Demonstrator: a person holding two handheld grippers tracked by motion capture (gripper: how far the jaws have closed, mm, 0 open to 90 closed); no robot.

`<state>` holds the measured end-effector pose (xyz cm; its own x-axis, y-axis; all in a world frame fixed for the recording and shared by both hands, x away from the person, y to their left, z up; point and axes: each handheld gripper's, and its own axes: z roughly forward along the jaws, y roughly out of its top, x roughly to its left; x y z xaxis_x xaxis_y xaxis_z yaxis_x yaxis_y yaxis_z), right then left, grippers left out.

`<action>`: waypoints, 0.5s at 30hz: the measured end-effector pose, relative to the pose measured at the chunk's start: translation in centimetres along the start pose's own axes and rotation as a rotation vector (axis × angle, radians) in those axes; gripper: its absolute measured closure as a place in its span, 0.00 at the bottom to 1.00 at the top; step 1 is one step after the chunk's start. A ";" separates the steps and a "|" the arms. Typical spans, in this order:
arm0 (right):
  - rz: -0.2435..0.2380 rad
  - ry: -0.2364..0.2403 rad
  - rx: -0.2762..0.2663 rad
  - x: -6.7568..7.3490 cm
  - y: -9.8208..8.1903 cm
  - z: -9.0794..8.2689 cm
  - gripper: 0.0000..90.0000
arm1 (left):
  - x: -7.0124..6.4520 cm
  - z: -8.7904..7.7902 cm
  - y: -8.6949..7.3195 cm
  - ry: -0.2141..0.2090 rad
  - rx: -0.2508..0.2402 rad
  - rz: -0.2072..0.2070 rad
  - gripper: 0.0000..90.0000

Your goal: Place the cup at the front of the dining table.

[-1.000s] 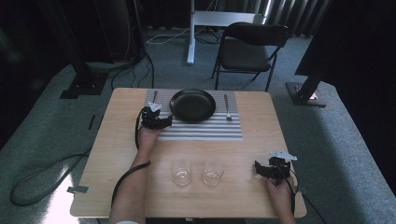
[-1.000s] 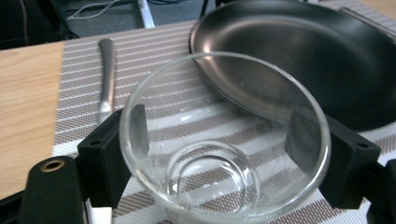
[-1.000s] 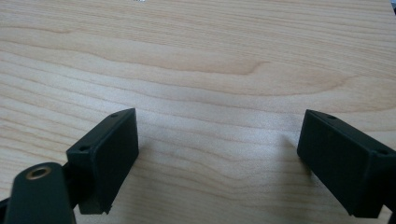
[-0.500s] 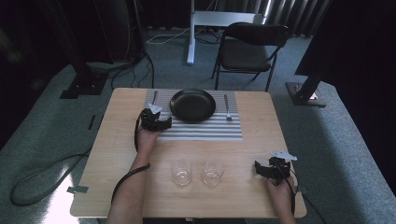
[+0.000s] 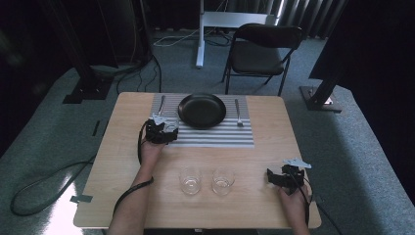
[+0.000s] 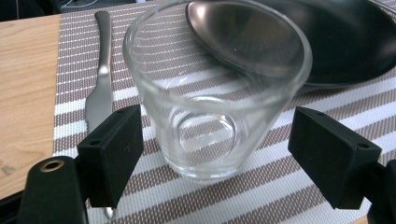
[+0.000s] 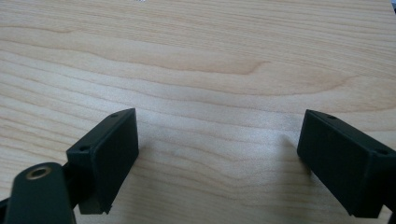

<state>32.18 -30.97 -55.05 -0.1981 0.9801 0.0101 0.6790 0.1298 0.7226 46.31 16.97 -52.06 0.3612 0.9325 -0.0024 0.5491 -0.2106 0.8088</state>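
Observation:
A clear drinking glass (image 6: 215,93) stands upright on the striped placemat (image 6: 280,186), between the black pads of my left gripper (image 6: 215,135), which is shut on it low on its sides. In the high view this left gripper (image 5: 165,129) sits at the mat's left end, next to the black plate (image 5: 201,110). My right gripper (image 5: 275,177) rests near the table's front right corner. Its jaws stand wide apart over bare wood (image 7: 217,140) with nothing between them.
A knife (image 6: 100,74) lies on the mat left of the held glass, and a fork (image 5: 238,113) lies right of the plate. Two more empty glasses (image 5: 190,179) (image 5: 222,180) stand side by side near the front edge. A folding chair (image 5: 262,49) stands behind the table.

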 end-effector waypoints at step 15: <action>0.000 0.000 0.000 0.0 0.0 0.0 0.13 | -0.1 -2.2 -1.4 -0.047 0.004 0.031 0.21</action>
<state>32.18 -30.97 -55.05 -0.1980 0.9802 0.0103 0.6790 0.1296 0.7226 43.85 17.78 -51.93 0.4132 0.9106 -0.0051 0.5399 -0.2405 0.8066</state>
